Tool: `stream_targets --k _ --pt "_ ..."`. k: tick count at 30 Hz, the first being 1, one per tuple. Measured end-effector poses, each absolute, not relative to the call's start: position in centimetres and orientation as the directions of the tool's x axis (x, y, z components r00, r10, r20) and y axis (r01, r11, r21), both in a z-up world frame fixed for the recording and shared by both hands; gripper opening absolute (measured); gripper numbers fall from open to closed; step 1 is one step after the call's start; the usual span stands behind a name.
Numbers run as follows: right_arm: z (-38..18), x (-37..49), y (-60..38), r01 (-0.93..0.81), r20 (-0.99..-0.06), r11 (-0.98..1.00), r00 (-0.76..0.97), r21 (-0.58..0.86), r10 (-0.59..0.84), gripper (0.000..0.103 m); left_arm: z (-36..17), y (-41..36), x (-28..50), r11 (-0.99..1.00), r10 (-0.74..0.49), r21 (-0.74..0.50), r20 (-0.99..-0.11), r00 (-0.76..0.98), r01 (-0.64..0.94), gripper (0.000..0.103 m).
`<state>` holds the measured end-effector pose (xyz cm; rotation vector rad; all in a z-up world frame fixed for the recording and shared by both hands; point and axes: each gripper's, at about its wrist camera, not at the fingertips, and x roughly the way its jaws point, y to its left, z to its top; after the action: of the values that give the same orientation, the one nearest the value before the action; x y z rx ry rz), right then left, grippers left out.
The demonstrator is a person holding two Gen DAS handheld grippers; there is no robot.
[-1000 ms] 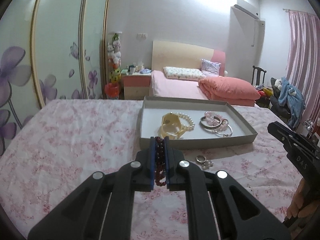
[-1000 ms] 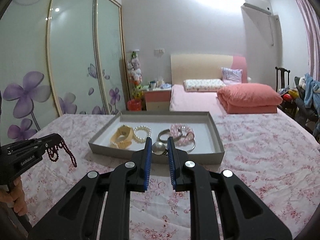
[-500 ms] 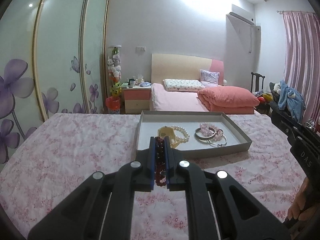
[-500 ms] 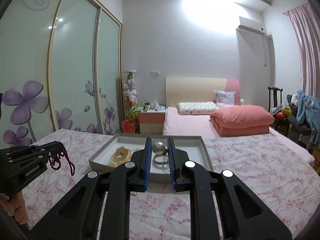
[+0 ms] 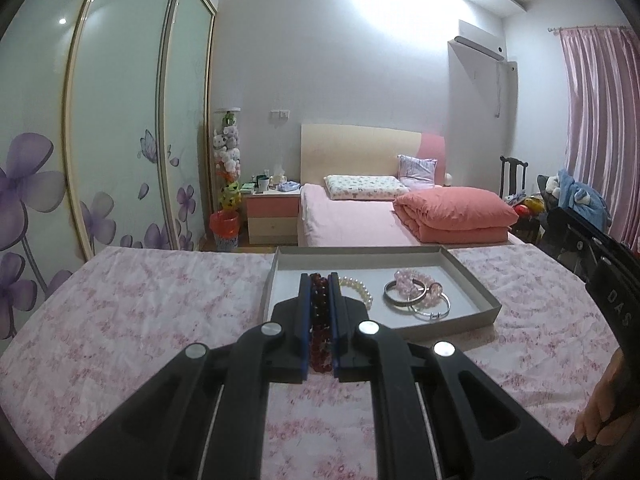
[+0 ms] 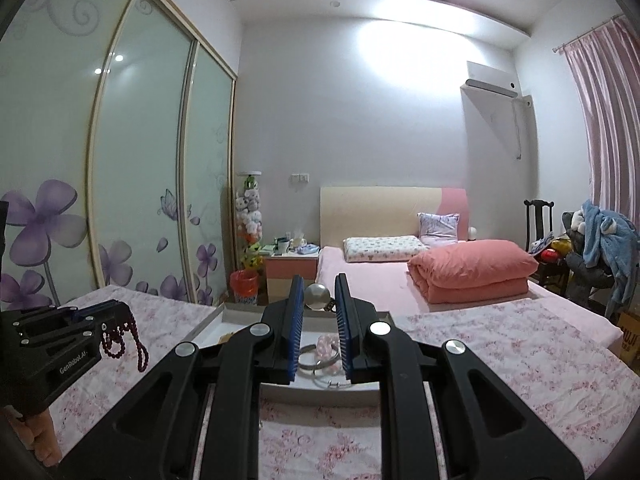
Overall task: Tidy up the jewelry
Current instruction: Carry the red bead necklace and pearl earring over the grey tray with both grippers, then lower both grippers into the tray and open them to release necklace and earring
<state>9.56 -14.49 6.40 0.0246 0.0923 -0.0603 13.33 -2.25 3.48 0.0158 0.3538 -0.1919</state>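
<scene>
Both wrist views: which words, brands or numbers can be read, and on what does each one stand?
"GenRobot.AI": on the side of the left claw, seen in the right wrist view.
"DAS": on the body of the right claw, seen in the left wrist view.
"MUJI", partly cut off: on the cardboard box at the right edge.
Items on the nightstand: too small to read.

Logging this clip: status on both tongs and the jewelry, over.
Left tongs shut on dark red bead string. Right tongs hold silver ball piece. Both above the tray; nothing in the way.

Both looking along own fingers across the floral tablecloth [image 5: 140, 320] toward the bed [image 6: 400, 280] at 12 o'clock; shared: gray tray [image 5: 476, 280], close below.
</scene>
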Motion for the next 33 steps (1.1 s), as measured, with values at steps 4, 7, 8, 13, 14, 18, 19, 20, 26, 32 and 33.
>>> stream_targets --k 4,7,8,13,14,18,19,20,26,32,33 --pt "6.6 9.8 -14.4 0.064 -0.079 0.998 0.995 0.019 -0.062 0.017 3.7 -2.6 13.7 0.981 -0.188 -0.013 -0.334 0.924 0.195 0.009" --pt "6.7 10.1 -14.2 0.065 -0.077 0.998 0.995 0.017 -0.063 0.017 3.8 -2.9 14.2 0.98 -0.19 -0.007 -0.331 0.924 0.199 0.009" --pt "6.7 10.3 -14.2 0.065 -0.076 0.998 0.995 0.016 -0.064 0.017 3.9 -3.0 14.3 0.98 -0.19 -0.006 -0.33 0.925 0.199 0.009" --pt "6.9 11.5 -14.3 0.072 -0.075 0.997 0.995 0.016 -0.07 0.017 4.0 -3.5 15.7 0.98 -0.19 -0.003 -0.33 0.925 0.2 0.009" --pt "6.8 11.8 -14.3 0.073 -0.075 0.997 0.995 0.017 -0.071 0.017 4.0 -3.6 16.1 0.98 -0.189 -0.003 -0.332 0.924 0.199 0.009" --pt "7.0 12.9 -14.4 0.078 -0.075 0.997 0.994 0.022 -0.076 0.017 4.0 -4.0 17.5 0.98 -0.188 -0.006 -0.338 0.922 0.198 0.009" --pt "7.0 13.4 -14.5 0.078 -0.076 0.997 0.994 0.023 -0.076 0.017 4.0 -4.1 17.8 0.98 -0.187 -0.005 -0.338 0.922 0.197 0.009" --pt "7.0 13.5 -14.5 0.078 -0.076 0.997 0.994 0.023 -0.076 0.017 4.0 -4.2 18.1 0.98 -0.186 -0.004 -0.338 0.923 0.197 0.009" --pt "6.7 15.2 -14.6 0.077 -0.083 0.997 0.994 0.016 -0.076 0.017 3.9 -5.1 20.2 0.98 -0.19 -0.002 -0.34 0.921 0.201 0.009" --pt "5.9 17.3 -15.0 0.079 -0.111 0.997 0.991 0.014 -0.077 0.017 2.9 -5.8 22.6 0.978 -0.196 -0.008 -0.369 0.909 0.207 0.009" --pt "5.8 17.8 -15.0 0.08 -0.119 0.997 0.99 0.014 -0.078 0.017 2.7 -5.9 23.1 0.978 -0.196 -0.012 -0.378 0.905 0.207 0.009"
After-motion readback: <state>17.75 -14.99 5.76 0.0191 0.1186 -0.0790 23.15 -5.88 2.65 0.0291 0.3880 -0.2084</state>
